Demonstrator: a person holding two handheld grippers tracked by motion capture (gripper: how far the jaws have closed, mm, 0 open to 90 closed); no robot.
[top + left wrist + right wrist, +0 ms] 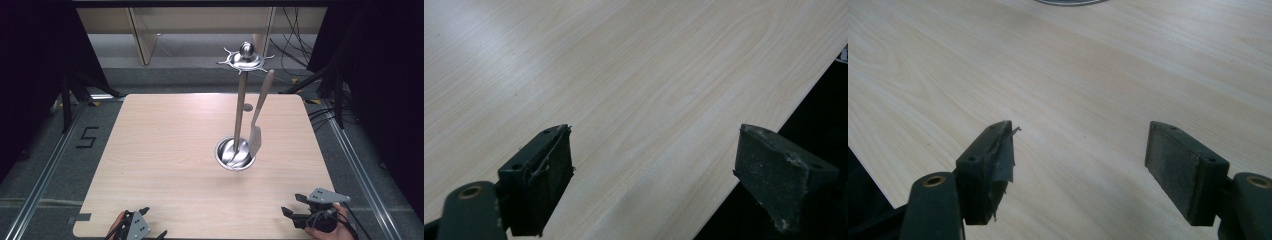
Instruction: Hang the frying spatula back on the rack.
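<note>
Well, the spatula point(259, 116) hangs from the metal rack point(242, 112) mid-table point(165, 150), blade down by the round base. Both grippers sit at the near edge, well apart from it: left gripper point(654, 165) and right gripper point(1080, 160) gape wide, empty. It looks light and stiff; I'd pinch the wooden handle, less slippery than steel.

Glossy metal stand point(240, 100), matt wooden table point(165, 150)

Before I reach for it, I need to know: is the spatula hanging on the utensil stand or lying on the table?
Hanging: the spatula hangs from the utensil stand, blade down by the base bowl.
</note>
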